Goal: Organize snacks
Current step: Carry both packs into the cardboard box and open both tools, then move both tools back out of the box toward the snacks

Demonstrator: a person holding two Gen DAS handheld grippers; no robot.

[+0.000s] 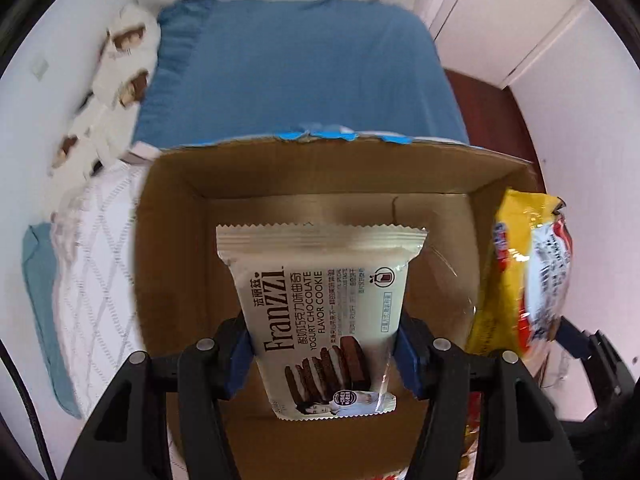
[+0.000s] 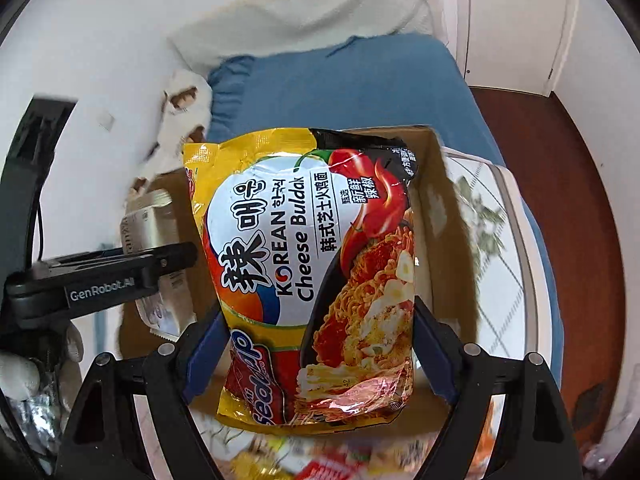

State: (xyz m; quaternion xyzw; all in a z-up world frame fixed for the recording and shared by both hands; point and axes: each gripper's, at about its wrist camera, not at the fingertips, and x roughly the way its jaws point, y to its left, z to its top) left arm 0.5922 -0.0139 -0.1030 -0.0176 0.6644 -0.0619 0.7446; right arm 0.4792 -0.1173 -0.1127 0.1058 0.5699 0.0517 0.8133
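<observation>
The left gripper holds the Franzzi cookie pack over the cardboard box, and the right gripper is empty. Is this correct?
Not quite. The right gripper is not empty: the right wrist view shows it shut on the noodle packet. The left gripper does hold the Franzzi cookie pack over the cardboard box.

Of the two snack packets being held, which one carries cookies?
The cream Franzzi cookie packet, clamped in the left tool over the cardboard box; the right tool holds a yellow noodle packet.
</observation>
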